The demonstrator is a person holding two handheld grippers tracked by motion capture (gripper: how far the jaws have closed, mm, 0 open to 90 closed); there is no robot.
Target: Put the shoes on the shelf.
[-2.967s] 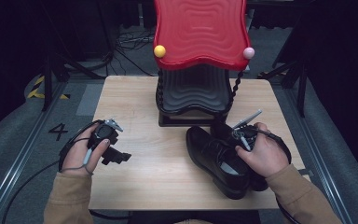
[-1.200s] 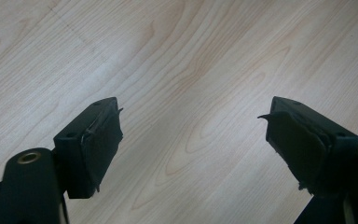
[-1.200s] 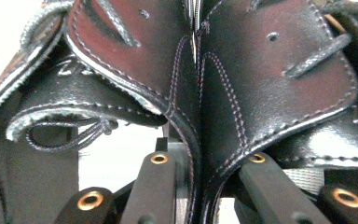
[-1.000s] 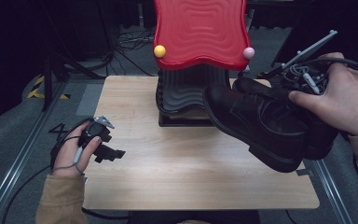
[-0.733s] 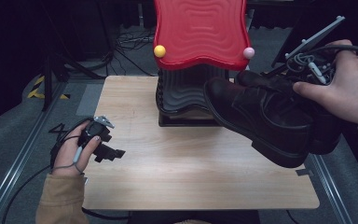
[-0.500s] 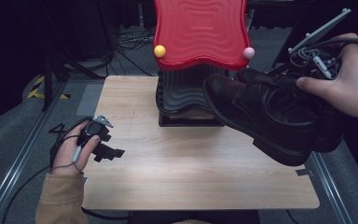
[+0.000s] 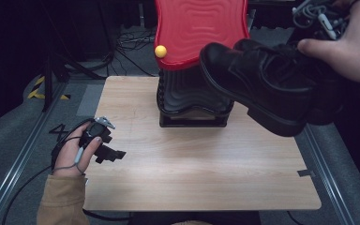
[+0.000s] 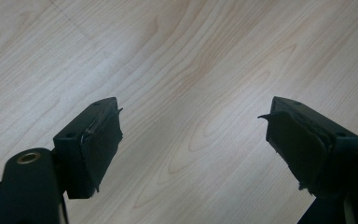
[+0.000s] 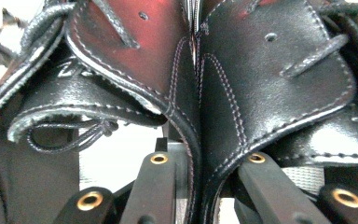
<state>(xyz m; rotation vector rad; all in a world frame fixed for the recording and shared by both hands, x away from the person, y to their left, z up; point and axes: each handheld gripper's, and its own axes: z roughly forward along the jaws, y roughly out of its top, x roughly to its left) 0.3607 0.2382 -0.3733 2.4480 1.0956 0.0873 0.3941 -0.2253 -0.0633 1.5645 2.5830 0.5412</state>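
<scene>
Shoes [image 7: 272, 89], a black leather pair with laces, hang in the air over the desk's [image 7: 201, 164] far right corner, toes pointing toward the far left and tipped slightly up. The right gripper [image 9: 200, 163] holds them together: its two black jaws are pinched narrow on the inner collars of both shoes, pressed side by side. In the high view the right hand [image 7: 351, 42] shows at the top right with the thumb lying against the nearer shoe's opening. The toe of the front shoe sits just beside the red wavy top of a stand [image 7: 199, 28], whose black ribbed base [image 7: 192, 101] stands at the middle of the desk's far edge. The left gripper [image 8: 193, 140] rests near the desk's left edge, its jaws spread wide over bare wood, holding nothing; the left hand [image 7: 75, 150] wraps around it.
</scene>
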